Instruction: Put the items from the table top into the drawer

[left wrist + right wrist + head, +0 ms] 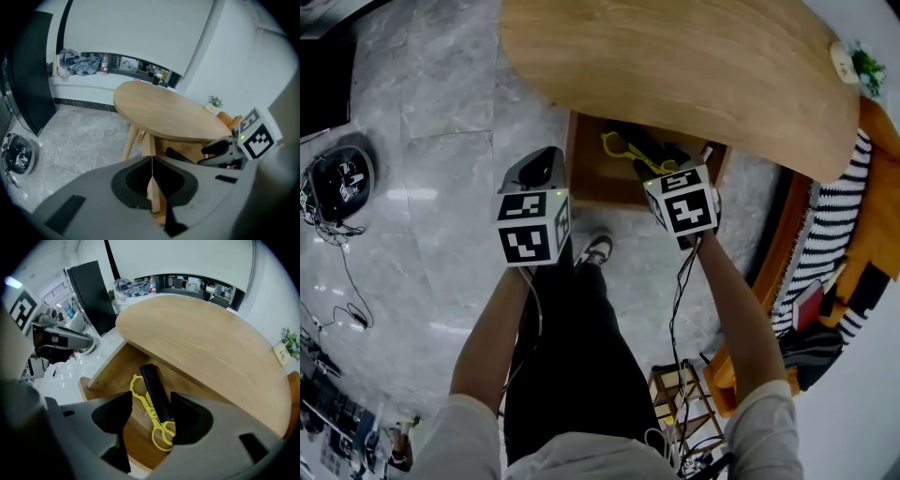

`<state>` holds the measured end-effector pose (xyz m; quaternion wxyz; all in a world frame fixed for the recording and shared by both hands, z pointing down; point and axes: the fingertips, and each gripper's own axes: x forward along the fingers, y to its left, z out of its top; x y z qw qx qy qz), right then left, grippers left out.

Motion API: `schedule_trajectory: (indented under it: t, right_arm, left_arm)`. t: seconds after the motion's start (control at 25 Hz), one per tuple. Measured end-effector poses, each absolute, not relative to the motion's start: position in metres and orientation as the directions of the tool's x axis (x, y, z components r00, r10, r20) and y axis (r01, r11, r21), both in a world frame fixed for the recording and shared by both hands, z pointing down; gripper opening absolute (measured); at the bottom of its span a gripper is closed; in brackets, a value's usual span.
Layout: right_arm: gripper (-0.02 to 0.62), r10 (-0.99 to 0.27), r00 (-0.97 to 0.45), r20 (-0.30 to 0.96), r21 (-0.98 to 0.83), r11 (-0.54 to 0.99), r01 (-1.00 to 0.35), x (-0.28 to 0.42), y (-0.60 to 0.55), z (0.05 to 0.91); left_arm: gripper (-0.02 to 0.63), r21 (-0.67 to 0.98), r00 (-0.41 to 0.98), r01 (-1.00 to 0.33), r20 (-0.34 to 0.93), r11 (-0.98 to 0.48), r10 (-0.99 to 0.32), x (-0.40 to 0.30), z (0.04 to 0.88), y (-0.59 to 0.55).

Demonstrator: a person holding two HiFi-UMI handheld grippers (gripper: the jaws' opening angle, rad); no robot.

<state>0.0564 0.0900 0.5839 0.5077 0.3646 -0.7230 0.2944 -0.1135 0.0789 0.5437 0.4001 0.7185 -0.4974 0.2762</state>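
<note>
Under the round wooden table (pixel 694 66) the drawer (pixel 591 183) stands pulled out. A yellow plastic scissor-like tool (pixel 149 411) and a long black flat item (pixel 154 390) lie side by side on the drawer (pixel 112 366) floor. My right gripper (pixel 151 420) hovers over them, pointing steeply down, jaws open and touching neither item. In the head view the yellow tool (pixel 619 145) and the right gripper (pixel 661 167) are at the drawer's middle. My left gripper (pixel 536 167) hangs left of the drawer over the floor. Its jaws (pixel 152 180) are shut and empty.
A small potted plant (pixel 862 66) sits at the table's far right edge. A chair with a striped cushion (pixel 834 234) stands at the right, a small wooden rack (pixel 680 384) by my right arm. A black round device (pixel 337 183) lies on the marble floor at left.
</note>
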Motion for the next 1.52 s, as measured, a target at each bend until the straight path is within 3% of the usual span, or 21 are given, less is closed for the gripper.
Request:
schedule_trajectory:
  t: [0.32,0.56,0.72,0.88,1.2,1.52]
  right_arm:
    - [0.191,-0.305,-0.220,0.927,-0.074,0.427,-0.901,0.083,0.105,0.528]
    - [0.125,-0.457,-0.184,0.870,-0.122,0.163,-0.979,0.138,0.130,0.408]
    - [0.082,-0.566,-0.131,0.814,-0.111,0.068,-0.991,0.169,0.160,0.319]
    - [-0.004,-0.675,-0.070,0.735,-0.081,0.016,-0.997,0.191,0.190,0.230]
    - [-0.006,-0.840,0.020,0.541,-0.078,-0.074,-0.994,0.229,0.223,0.084]
    - [-0.006,-0.911,0.090,0.403,-0.093,-0.139,-0.986,0.248,0.236,0.013]
  left_arm:
    - [0.011,0.251,0.378,-0.917,0.794,-0.310,-0.477,-0.110,0.487,0.091]
    - [0.011,0.199,0.357,-0.920,0.783,-0.338,-0.510,-0.112,0.376,0.097]
    - [0.011,0.172,0.376,-0.911,0.725,-0.376,-0.577,-0.103,0.282,0.105]
    - [0.011,0.159,0.386,-0.911,0.652,-0.381,-0.652,-0.098,0.198,0.125]
    - [0.011,0.147,0.391,-0.918,0.488,-0.368,-0.780,-0.094,0.066,0.145]
    - [0.011,0.146,0.448,-0.894,0.318,-0.424,-0.835,-0.085,-0.021,0.149]
